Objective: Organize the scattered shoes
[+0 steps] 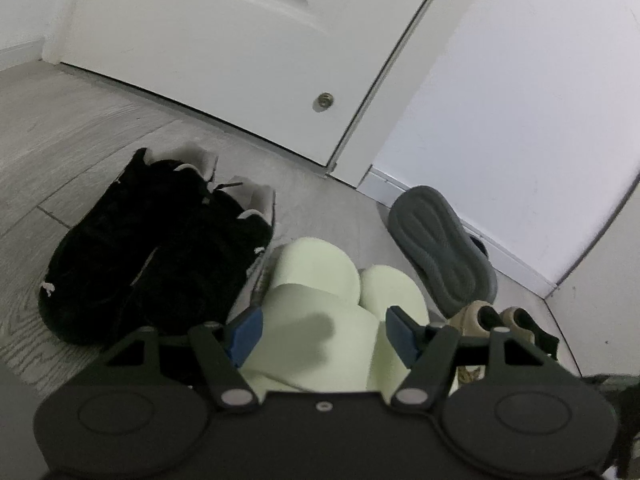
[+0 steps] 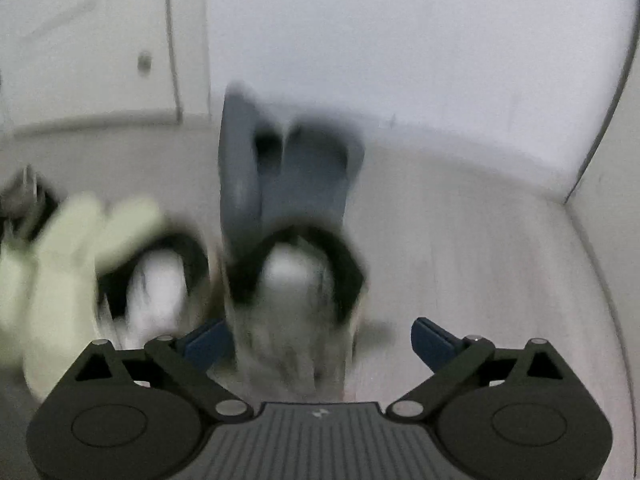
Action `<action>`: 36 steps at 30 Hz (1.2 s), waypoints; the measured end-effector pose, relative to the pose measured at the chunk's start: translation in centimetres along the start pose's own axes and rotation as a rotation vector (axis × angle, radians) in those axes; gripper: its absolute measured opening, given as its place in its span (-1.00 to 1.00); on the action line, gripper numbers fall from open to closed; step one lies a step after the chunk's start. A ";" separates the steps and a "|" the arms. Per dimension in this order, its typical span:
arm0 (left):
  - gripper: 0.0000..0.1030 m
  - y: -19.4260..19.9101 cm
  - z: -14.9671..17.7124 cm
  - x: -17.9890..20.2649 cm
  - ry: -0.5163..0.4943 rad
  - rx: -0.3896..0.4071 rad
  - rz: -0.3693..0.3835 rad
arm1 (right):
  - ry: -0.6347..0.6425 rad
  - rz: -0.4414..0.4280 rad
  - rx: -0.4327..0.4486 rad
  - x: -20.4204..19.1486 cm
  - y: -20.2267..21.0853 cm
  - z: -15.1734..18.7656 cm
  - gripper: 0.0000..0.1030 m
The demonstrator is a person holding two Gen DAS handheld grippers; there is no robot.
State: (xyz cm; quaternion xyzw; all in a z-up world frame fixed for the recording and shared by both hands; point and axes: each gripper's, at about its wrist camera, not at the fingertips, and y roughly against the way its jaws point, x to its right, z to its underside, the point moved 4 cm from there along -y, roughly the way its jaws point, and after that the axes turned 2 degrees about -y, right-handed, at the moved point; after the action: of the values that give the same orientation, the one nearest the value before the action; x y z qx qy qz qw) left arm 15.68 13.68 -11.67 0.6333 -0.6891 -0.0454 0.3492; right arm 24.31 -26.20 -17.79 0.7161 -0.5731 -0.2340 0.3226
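Left wrist view: my left tool (image 1: pixel 322 330) pinching pale green slipper (image 1: pixel 320 344), blue pads on its sides; second green slipper (image 1: pixel 394 292) beside it; black sneakers (image 1: pixel 156 248) left on floor; grey slipper (image 1: pixel 442 244) leaning on wall.

Right wrist view, blurred: my right tool (image 2: pixel 322 346) spread wide, tan-and-black sandal (image 2: pixel 296 300) between pads, ungripped; grey slippers (image 2: pixel 280 168) beyond.

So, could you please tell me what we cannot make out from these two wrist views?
- Left wrist view: the pale green slippers' near ends, hidden behind the left gripper.
- Left wrist view: the tan sandals, mostly hidden by the gripper's linkage.
- Right wrist view: motion blur smears the sandal ahead of the right gripper and the grey slippers.
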 end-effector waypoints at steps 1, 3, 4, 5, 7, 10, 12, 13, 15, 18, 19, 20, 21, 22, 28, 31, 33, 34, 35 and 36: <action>0.34 0.0 0.0 0.1 -0.003 0.001 0.007 | -0.002 -0.022 -0.016 0.0 -0.6 0.8 0.90; 0.34 -0.2 0.2 0.2 -0.004 -0.010 0.015 | -0.030 -0.022 -0.024 0.1 -1.5 1.6 0.90; 0.34 -0.3 0.2 0.2 -0.003 -0.016 0.018 | -0.053 -0.022 -0.021 0.2 -2.0 1.8 0.90; 0.34 -0.3 0.3 0.3 -0.005 -0.023 0.017 | -0.079 -0.023 -0.019 0.4 -2.3 2.0 0.90; 0.34 -0.4 0.4 0.5 -0.015 -0.032 0.009 | -0.140 -0.035 -0.013 0.6 -2.9 2.4 0.78; 0.34 -0.2 0.5 1.1 -0.044 -0.034 -0.002 | -0.174 -0.038 0.001 0.4 -2.8 2.8 0.76; 0.34 0.0 0.5 1.6 -0.061 -0.032 -0.003 | -0.175 -0.035 0.001 0.0 -2.5 3.1 0.75; 0.34 0.2 0.4 2.1 -0.072 -0.030 -0.005 | -0.170 -0.037 -0.008 -0.5 -2.1 3.4 0.75; 0.34 0.5 0.4 2.9 -0.091 -0.027 -0.007 | -0.188 -0.042 -0.026 -1.0 -1.6 4.0 0.75; 0.34 0.6 0.4 4.7 -0.095 -0.036 0.013 | -0.211 -0.043 -0.050 -1.5 -1.1 5.0 0.75; 0.34 0.5 0.4 5.6 -0.094 -0.046 0.027 | -0.208 -0.044 -0.070 -1.6 -1.0 5.1 0.77; 0.34 0.3 0.3 6.5 -0.099 -0.055 0.043 | -0.205 -0.045 -0.089 -1.8 -0.8 5.3 0.77; 0.34 0.0 0.2 7.4 -0.112 -0.061 0.053 | -0.202 -0.047 -0.094 -1.9 -0.8 5.1 0.77; 0.34 -0.3 0.0 8.3 -0.125 -0.066 0.063 | -0.217 -0.058 -0.097 -1.7 -0.6 5.0 0.77; 0.36 -5.8 -2.7 14.3 -0.221 -0.093 0.104 | -0.389 -0.130 0.099 1.5 3.1 3.5 0.85; 0.36 -10.5 -4.4 18.4 -0.297 -0.103 0.119 | -0.466 -0.116 0.267 4.5 3.7 2.3 0.91; 0.36 -13.6 -5.2 21.0 -0.363 -0.122 0.098 | -0.498 -0.068 0.318 6.2 2.7 1.4 0.91; 0.36 -15.7 -5.4 22.3 -0.398 -0.142 0.078 | -0.523 -0.040 0.333 7.3 2.1 1.2 0.91; 0.36 -18.2 -5.7 23.8 -0.437 -0.166 0.055 | -0.547 -0.013 0.348 8.3 1.5 1.0 0.91; 0.36 -19.6 -5.7 24.7 -0.459 -0.179 0.038 | -0.555 -0.004 0.350 8.7 1.1 0.8 0.91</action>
State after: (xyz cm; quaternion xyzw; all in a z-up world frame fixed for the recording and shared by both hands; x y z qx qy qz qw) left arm 36.42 -10.24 -6.80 0.5600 -0.7553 -0.2424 0.2390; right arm 25.07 -34.97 -17.26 0.6707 -0.6693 -0.3187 0.0254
